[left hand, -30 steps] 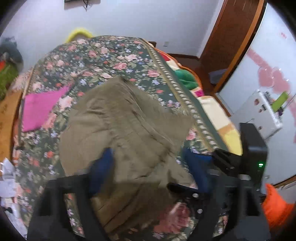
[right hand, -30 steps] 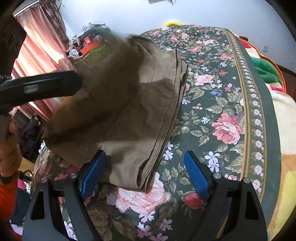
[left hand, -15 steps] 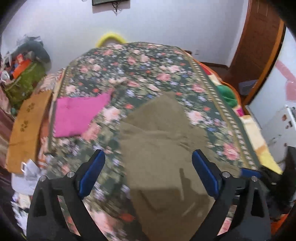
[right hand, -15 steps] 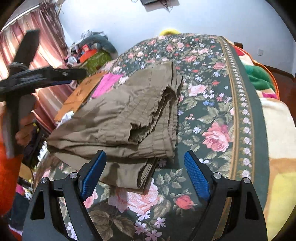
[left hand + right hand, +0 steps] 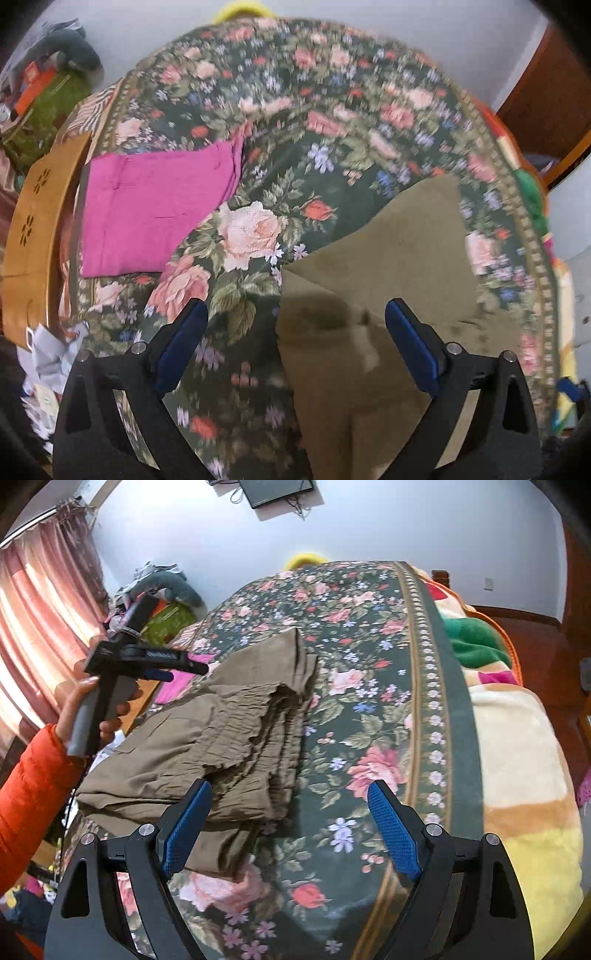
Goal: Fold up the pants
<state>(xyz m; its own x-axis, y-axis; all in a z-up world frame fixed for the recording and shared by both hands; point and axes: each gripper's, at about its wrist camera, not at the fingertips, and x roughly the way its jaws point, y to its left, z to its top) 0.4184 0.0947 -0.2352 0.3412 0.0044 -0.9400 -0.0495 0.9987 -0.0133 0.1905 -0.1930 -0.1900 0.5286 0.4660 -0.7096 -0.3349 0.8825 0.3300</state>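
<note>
The olive pants point(image 5: 221, 731) lie folded in a wrinkled stack on the floral bedspread point(image 5: 369, 664). In the left wrist view the pants point(image 5: 388, 277) fill the lower right, blurred. My left gripper point(image 5: 295, 314) hangs open above their left edge, pads touching nothing. The right wrist view shows the left gripper point(image 5: 173, 668) from the side, held in a hand point(image 5: 92, 701) with an orange sleeve, over the far left of the stack. My right gripper point(image 5: 288, 794) stands open above the pants' near right corner, nothing pressed between its pads.
A folded pink cloth point(image 5: 147, 206) lies left of the pants on the bedspread point(image 5: 258, 110). A wooden board point(image 5: 33, 221) and crumpled paper point(image 5: 48, 354) sit off the bed's left side. Bright blankets point(image 5: 517, 738) cover the right edge.
The top layer of the pants came down and now rests flat on the stack. My left gripper swung left and lower, off the pants toward the pink cloth. The right gripper lifted slightly.
</note>
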